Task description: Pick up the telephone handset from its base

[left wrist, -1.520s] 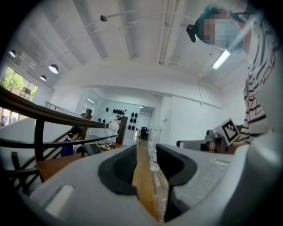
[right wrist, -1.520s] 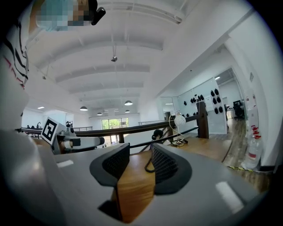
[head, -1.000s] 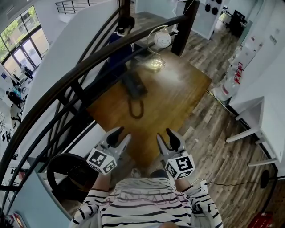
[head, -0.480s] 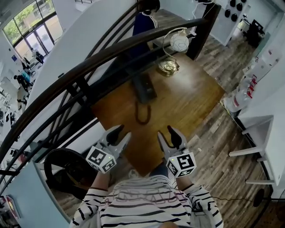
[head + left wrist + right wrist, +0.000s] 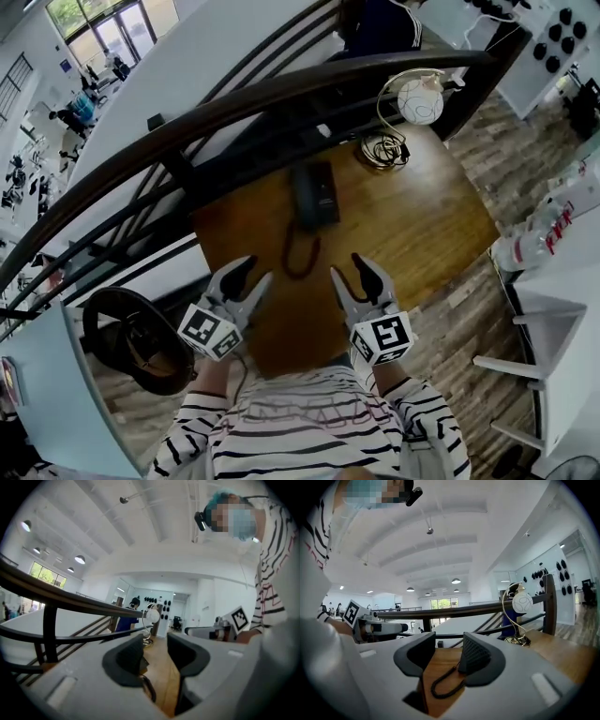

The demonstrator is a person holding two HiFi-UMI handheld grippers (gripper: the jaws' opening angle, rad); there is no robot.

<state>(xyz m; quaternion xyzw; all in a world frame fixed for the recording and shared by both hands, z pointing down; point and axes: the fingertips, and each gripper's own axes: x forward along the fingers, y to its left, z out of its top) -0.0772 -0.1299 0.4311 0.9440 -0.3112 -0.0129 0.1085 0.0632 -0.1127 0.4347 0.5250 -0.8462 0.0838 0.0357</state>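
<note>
The telephone (image 5: 313, 195) sits on the wooden table (image 5: 422, 225), towards the side by the railing (image 5: 187, 131). In the head view it is one dark block, and we cannot tell the handset from the base. Its coiled cord (image 5: 300, 255) loops off the near end of the telephone towards us and lies flat on the wood.

Our two grippers are on the near side of that loop, over the table's near edge and well apart from the telephone. The left gripper (image 5: 255, 274) is just left of the cord loop, the right gripper (image 5: 349, 270) just right of it. Neither touches the cord. Both claws stand wide with nothing held. In the left gripper view we see only bare wood, a bit of the cord and a dark edge of the telephone through the gap. In the right gripper view we see wood and the cord loop lying further off.

Beyond the telephone, at the table's far corner, stands a lamp (image 5: 419, 100) with a white globe on a curved wire stem. A person in dark blue (image 5: 380, 23) is past the railing. A round black object (image 5: 131, 337) sits low at our left, and a white desk (image 5: 562, 281) is at our right.
</note>
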